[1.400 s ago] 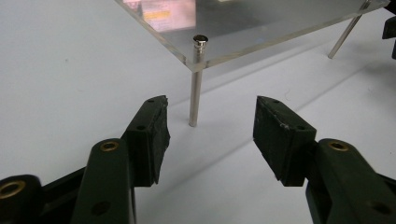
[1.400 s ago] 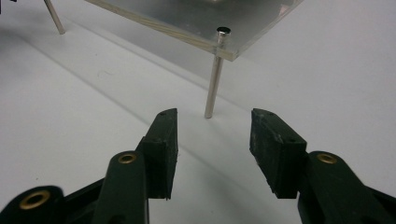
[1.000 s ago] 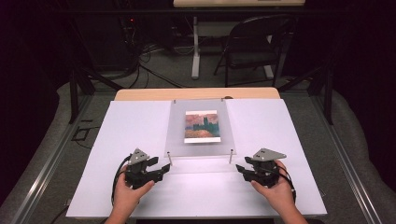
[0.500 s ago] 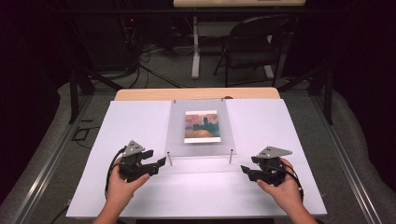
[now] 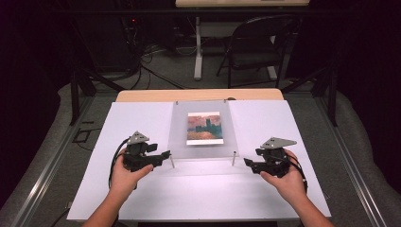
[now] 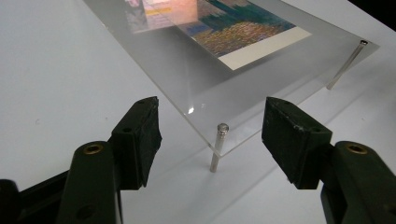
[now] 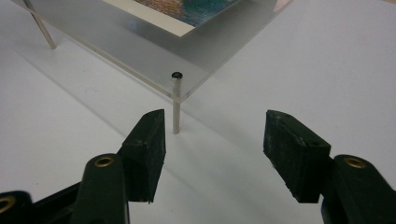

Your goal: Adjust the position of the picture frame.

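Observation:
A clear acrylic panel point(image 5: 180, 128) on thin metal posts stands mid-table, holding a painted print point(image 5: 204, 127) of orange and teal. My left gripper point(image 5: 165, 154) is open at the panel's near left corner. In the left gripper view point(image 6: 210, 107) that corner and its post point(image 6: 217, 145) sit between the jaws, untouched. My right gripper point(image 5: 246, 162) is open just right of the near right post point(image 5: 233, 158). In the right gripper view point(image 7: 215, 119) that post point(image 7: 176, 103) stands just ahead of the left jaw, and nothing is held.
The panel rests on a white sheet point(image 5: 142, 118) covering a wooden table point(image 5: 198, 94). A black folding chair point(image 5: 255, 42) and cables lie on the floor beyond the far edge. Bare white surface lies to either side of the panel.
Both grippers moved forward, away from the person, toward the panel's near corners. The left one closed in most. Both stayed open.

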